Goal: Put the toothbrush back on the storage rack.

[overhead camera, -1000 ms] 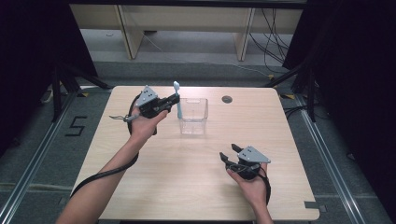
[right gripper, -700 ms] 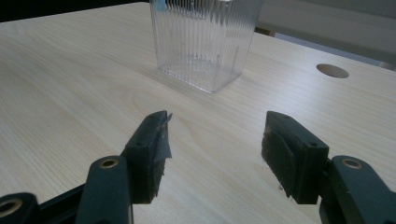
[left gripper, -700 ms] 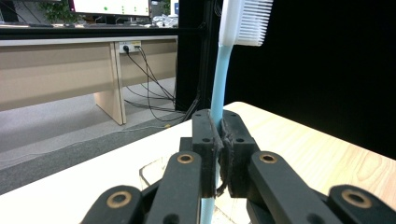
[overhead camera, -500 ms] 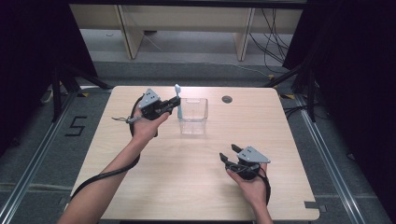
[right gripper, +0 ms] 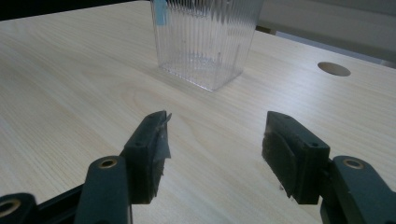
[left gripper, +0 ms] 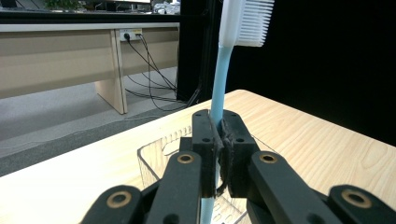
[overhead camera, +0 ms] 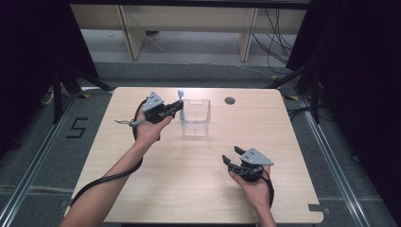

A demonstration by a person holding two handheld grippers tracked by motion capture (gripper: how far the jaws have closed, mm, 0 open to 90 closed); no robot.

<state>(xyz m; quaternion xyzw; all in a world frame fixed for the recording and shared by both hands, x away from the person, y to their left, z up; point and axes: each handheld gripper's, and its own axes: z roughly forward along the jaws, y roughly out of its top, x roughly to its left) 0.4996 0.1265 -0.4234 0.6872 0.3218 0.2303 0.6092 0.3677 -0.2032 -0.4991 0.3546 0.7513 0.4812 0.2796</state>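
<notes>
While toothbrush (left gripper: pixel 219 79) hangs gripped, clear container (overhead camera: pixel 195 117) alongside, cable hole (overhead camera: pixel 230 100) beyond.

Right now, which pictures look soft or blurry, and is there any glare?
High view: evenly lit, slightly soft, dark at both sides. Left gripper view: the light blue plastic toothbrush is sharp, its white bristles bright. Right gripper view: the clear ribbed plastic container is slightly blurred, without strong glare.

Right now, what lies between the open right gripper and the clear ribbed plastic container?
Nothing: in the right gripper view, bare light wooden table runs from the right gripper to the clear ribbed plastic container.
</notes>
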